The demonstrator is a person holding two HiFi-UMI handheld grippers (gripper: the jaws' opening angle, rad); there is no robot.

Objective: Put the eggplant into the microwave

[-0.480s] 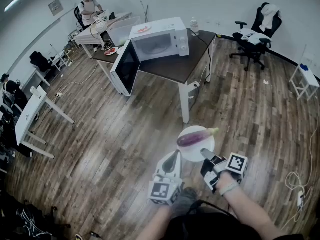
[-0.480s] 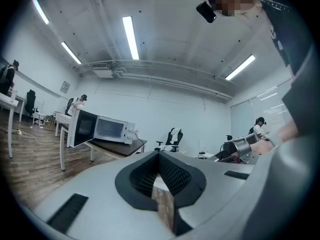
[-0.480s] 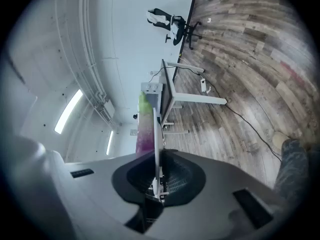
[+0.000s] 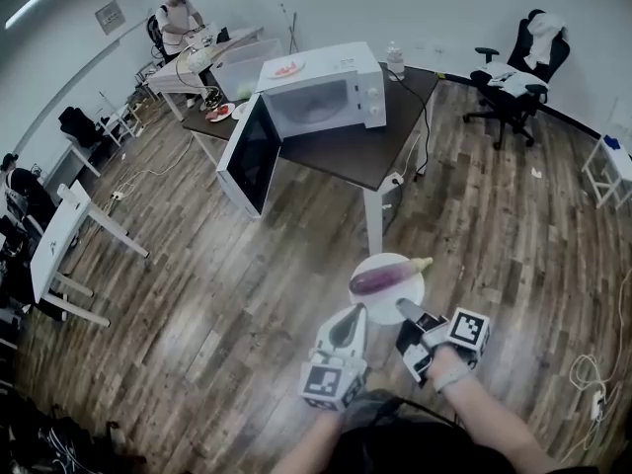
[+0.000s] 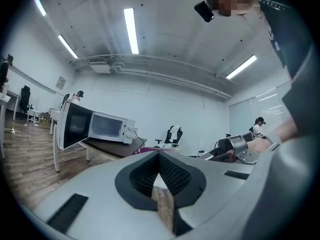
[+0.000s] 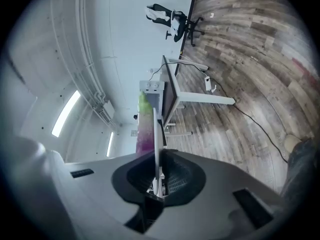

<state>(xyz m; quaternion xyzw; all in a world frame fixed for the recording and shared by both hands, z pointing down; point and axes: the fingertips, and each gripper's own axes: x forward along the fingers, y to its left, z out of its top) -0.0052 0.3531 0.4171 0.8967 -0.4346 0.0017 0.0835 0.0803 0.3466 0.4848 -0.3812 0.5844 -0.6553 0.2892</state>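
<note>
A: What's nearest?
B: The left tool (image 4: pixel 348 324), jaws together on nothing, its tip just beside the plate (image 4: pixel 393 302). The right tool (image 4: pixel 405 309) is clamped on that plate's near rim.
A: And the eggplant (image 4: pixel 381 276)?
B: Lying across the plate, carried above the wood floor (image 4: pixel 197 294), pale stem end to the right in the head view.
A: The microwave (image 4: pixel 321 92)?
B: Well beyond, on the dark surface (image 4: pixel 346 151), its door (image 4: pixel 249 151) swung open to the left.
</note>
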